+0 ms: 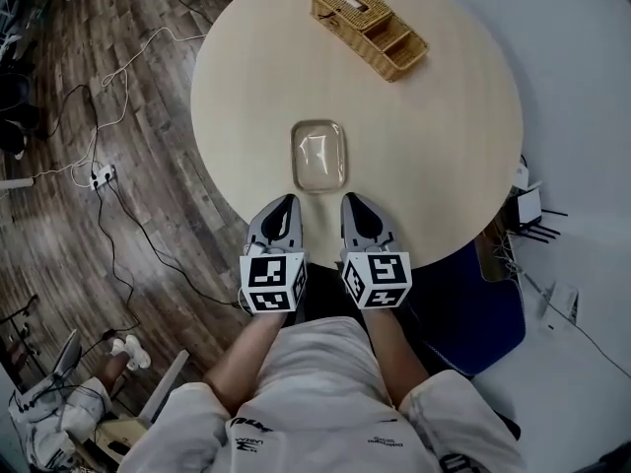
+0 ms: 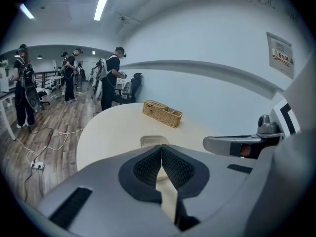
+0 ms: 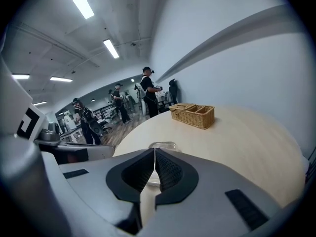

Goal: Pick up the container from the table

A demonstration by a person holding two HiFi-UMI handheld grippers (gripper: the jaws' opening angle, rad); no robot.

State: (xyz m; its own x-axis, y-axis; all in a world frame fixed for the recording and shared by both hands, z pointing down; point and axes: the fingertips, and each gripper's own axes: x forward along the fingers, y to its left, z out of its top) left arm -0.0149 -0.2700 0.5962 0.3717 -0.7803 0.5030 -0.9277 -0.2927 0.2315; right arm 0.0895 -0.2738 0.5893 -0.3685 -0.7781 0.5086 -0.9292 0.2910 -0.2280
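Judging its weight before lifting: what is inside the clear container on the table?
From the head view the clear container looks empty; the table shows through it. In both gripper views the closed jaws cover its near part.

**Basket, cables and bystanders around the desk**

A round pale wooden desk [image 1: 444, 146] carries a rectangular woven wicker basket [image 1: 368, 26] near its far edge. One end of the basket is lidded and the other is open in compartments. Left of the desk, white cables [image 1: 123, 72] trail over the dark plank floor [image 1: 59, 235] to a white power strip [image 1: 102, 175]. Several standing people [image 2: 111, 78] show in the background.
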